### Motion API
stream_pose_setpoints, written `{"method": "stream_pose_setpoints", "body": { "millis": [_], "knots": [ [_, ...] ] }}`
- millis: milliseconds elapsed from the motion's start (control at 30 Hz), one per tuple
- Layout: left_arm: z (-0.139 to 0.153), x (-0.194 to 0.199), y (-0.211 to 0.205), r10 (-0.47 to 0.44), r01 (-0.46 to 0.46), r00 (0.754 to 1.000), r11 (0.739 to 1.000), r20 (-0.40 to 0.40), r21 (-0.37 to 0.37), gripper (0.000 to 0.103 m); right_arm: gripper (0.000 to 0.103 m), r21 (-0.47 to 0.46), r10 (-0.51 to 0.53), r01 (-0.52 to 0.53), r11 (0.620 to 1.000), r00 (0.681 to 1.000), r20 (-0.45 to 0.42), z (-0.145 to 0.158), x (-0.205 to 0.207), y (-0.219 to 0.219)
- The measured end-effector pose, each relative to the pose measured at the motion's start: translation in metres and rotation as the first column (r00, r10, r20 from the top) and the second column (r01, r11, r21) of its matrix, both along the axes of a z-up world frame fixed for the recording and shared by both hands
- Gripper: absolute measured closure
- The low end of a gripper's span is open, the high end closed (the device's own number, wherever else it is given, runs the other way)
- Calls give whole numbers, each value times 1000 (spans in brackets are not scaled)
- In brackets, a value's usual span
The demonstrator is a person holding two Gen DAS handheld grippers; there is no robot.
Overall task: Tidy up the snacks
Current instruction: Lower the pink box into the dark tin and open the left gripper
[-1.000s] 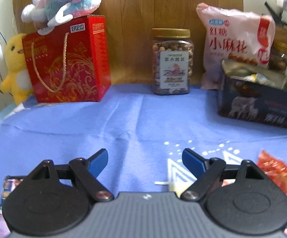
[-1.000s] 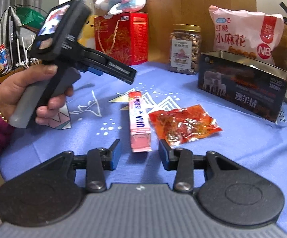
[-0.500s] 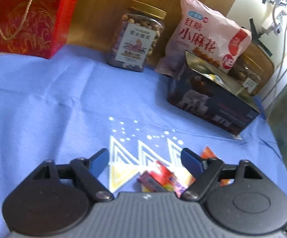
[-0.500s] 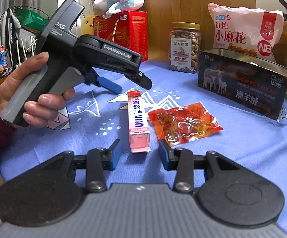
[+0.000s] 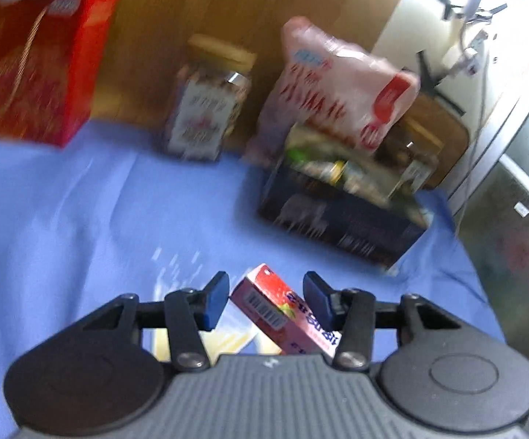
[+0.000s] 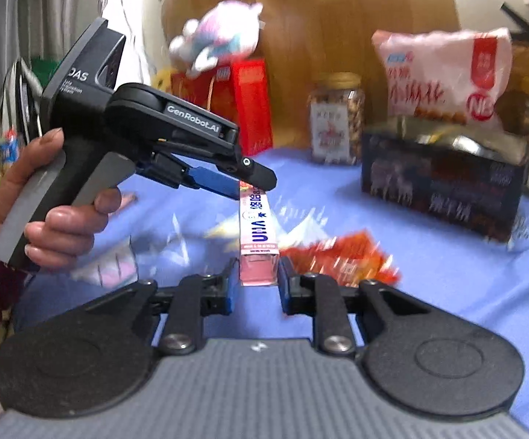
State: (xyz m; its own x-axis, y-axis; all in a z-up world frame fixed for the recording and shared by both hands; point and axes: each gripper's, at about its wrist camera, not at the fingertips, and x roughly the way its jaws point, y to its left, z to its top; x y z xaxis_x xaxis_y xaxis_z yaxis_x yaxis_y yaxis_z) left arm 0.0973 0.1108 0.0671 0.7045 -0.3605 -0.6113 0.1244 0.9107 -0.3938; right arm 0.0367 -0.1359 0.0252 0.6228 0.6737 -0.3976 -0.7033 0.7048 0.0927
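only rightward: hand (image 6: 55,197) beside candy box (image 6: 257,234)

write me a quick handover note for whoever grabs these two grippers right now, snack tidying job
Left gripper: jaws closing around one end of the pink candy box; pads not clearly pressing yet.
Right gripper: jaws closing at the other end of the same box; the view is too blurred to show pad contact.
The box seems to be lifting off the blue cloth.
The red snack packet lies loose on the cloth just right of the box.
The dark open tin at the back right already holds some snacks.
Done: both grippers are at the box.
Left: secure the box, probably move it to the tin, then the red packet.
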Motion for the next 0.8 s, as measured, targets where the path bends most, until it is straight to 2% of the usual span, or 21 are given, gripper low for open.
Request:
{"method": "stream_pose_setpoints", "body": {
  "millis": [200,333,467,600,667,733,767,800],
  "knots": [
    [34,52,-47,-46,42,997,997,62,64,58,78,24,-69,67,997,993,96,28,33,-24],
    [45,96,-77,-64,58,995,995,78,76,58,78,39,-130,126,991,984,123,38,71,-41],
    [41,147,-106,-70,64,996,993,63,95,57,78,29,-190,187,982,971,146,42,111,-50],
    [19,186,-125,-58,57,998,984,2,168,51,78,1,-251,253,967,959,130,40,154,-44],
    [13,189,-128,-41,38,999,979,13,200,48,77,-2,-280,283,959,952,127,34,171,-42],
    [8,185,-124,-40,36,999,980,18,194,48,76,37,-306,304,952,947,102,28,180,-45],
    [8,182,-122,-38,33,999,980,22,195,48,74,66,-307,302,951,949,76,25,182,-49],
    [8,178,-121,-29,21,999,977,32,214,48,67,80,-306,301,950,951,55,22,184,-52]
  ]
}}
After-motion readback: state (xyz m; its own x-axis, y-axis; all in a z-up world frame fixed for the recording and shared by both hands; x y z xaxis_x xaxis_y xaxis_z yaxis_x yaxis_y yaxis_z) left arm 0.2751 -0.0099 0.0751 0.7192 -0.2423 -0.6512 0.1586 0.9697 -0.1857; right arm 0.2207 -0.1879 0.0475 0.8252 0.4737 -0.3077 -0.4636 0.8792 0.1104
